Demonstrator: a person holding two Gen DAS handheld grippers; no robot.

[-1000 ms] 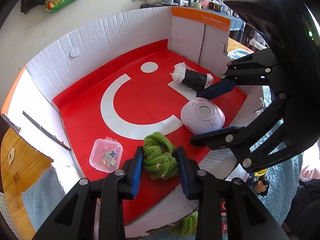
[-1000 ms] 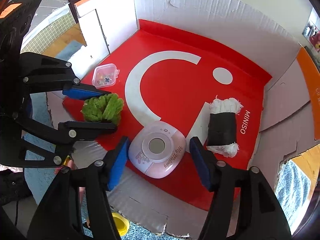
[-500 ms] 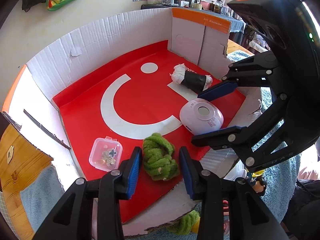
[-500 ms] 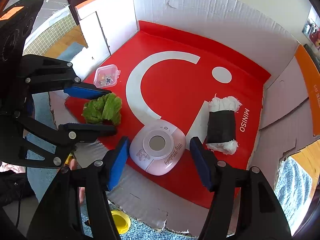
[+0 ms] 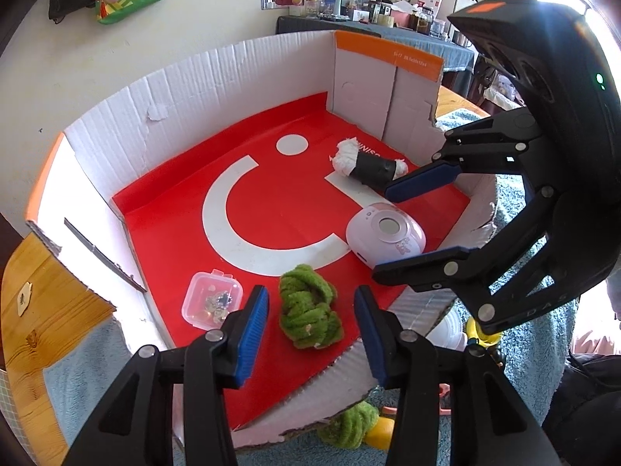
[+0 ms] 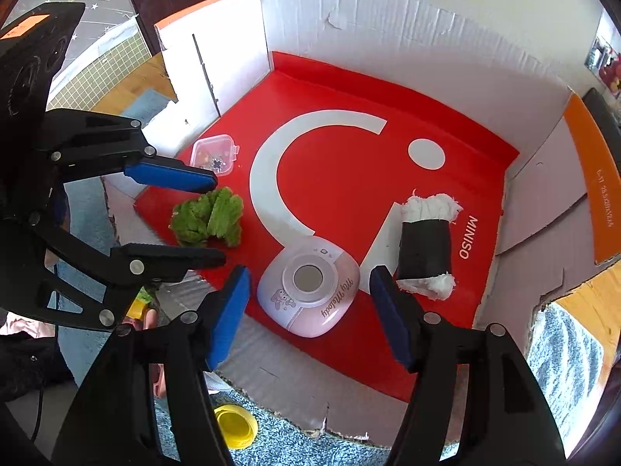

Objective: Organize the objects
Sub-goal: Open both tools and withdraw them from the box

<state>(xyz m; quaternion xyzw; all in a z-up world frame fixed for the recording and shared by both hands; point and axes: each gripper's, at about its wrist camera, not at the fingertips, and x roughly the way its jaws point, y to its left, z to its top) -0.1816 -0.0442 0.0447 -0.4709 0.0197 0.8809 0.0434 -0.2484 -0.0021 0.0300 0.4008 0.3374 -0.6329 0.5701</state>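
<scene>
Left hand-held gripper let go of the green plush and backed off, open; right hand-held gripper open around the pink device, probably dropped inside the box.

The left gripper is matte black plastic, its angular linkage arms pinned with round silver screws; each finger carries a ribbed blue pad; the right gripper is built alike, with smooth blue pads; its bulky black housing bears an orange sticker, a small green light and faint embossed letters.
</scene>
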